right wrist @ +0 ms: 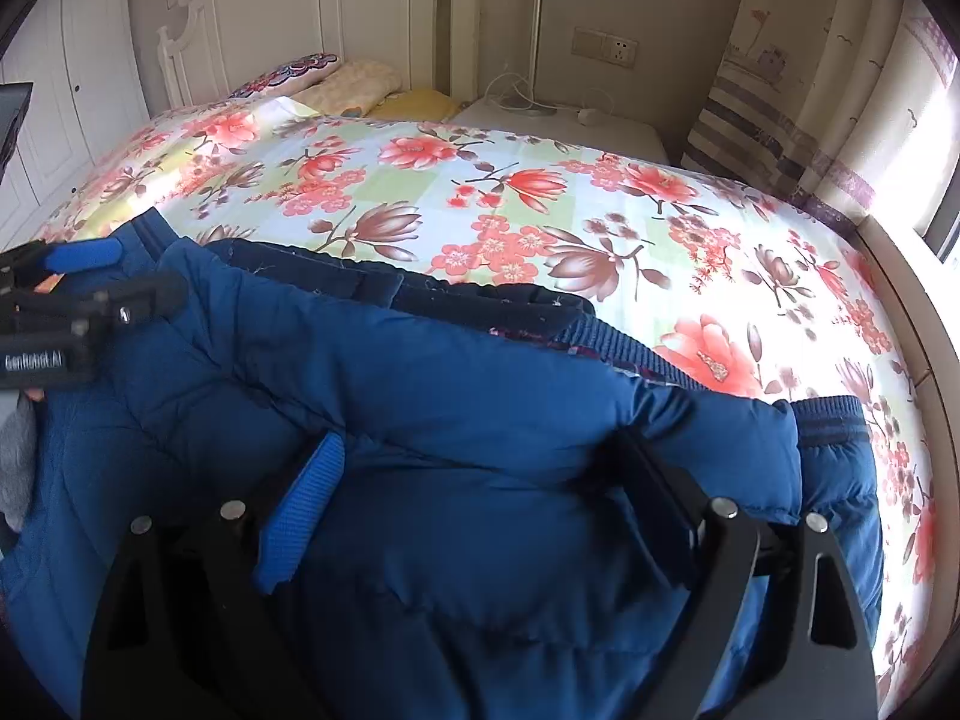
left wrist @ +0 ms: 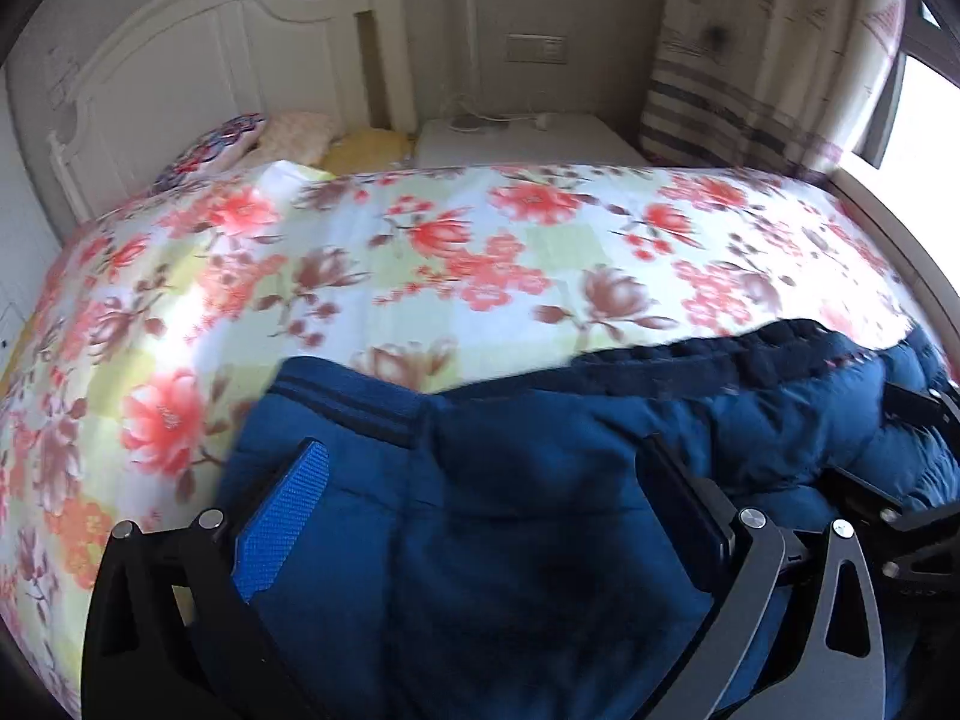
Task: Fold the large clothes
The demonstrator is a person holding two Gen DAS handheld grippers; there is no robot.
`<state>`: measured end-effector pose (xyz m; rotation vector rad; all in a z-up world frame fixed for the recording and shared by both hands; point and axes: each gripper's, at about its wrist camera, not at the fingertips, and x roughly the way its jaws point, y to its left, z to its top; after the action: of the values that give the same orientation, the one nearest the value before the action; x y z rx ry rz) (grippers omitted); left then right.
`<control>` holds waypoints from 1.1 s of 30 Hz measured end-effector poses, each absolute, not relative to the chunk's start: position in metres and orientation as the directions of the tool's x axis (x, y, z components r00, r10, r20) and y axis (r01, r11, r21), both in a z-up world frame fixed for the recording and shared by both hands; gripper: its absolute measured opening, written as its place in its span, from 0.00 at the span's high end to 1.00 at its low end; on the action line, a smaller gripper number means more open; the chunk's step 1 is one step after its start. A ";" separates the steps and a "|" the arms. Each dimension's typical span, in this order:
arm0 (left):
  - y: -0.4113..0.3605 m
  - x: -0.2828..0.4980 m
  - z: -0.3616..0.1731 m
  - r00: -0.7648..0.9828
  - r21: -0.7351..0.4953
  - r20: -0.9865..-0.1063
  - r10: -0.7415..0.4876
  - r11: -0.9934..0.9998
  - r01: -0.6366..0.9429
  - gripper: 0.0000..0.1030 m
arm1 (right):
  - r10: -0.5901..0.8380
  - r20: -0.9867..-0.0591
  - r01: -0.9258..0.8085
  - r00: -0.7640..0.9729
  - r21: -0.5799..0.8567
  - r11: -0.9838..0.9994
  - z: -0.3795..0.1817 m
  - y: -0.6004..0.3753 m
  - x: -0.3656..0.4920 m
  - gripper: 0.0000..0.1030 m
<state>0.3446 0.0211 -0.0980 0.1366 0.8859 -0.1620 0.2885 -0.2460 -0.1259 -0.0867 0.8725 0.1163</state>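
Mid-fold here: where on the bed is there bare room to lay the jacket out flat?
Bare floral bedspread runs between the blue jacket and the pillows at the headboard, and rightward toward the window side. The near edge is crowded: jacket under both open grippers.

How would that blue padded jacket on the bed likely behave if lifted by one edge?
The blue padded jacket would probably sag and drape, since it lies crumpled in soft folds. Its quilted puffiness suggests it is light but bulky. The smooth shell may slip on the floral bedspread.
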 end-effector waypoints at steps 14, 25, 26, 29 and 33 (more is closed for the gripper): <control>0.057 0.353 -0.122 0.583 -0.047 -0.806 -0.104 0.993 0.112 0.04 | 0.026 -0.743 0.162 0.669 0.180 0.970 -0.112 -0.371 0.263 0.13; 0.057 0.353 -0.123 0.589 -0.042 -0.802 -0.099 0.993 0.109 0.04 | 0.025 -0.601 0.009 0.799 0.052 0.999 -0.068 -0.307 0.218 0.13; 0.057 0.353 -0.123 0.590 -0.042 -0.802 -0.098 0.993 0.109 0.04 | 0.038 -0.608 -0.024 0.793 0.032 0.999 -0.066 -0.296 0.219 0.12; 0.057 0.353 -0.124 0.590 -0.048 -0.801 -0.103 0.993 0.108 0.04 | 0.089 -0.675 -0.148 0.733 -0.030 0.989 -0.078 -0.251 0.226 0.10; 0.057 0.352 -0.124 0.590 -0.050 -0.801 -0.105 0.993 0.109 0.04 | 0.074 -0.769 -0.194 0.634 -0.067 0.979 -0.119 -0.228 0.241 0.07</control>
<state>0.3521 0.0569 -0.1238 0.0043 0.9319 -0.1244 0.2415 -0.2281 -0.1186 -0.1485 0.8709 0.1538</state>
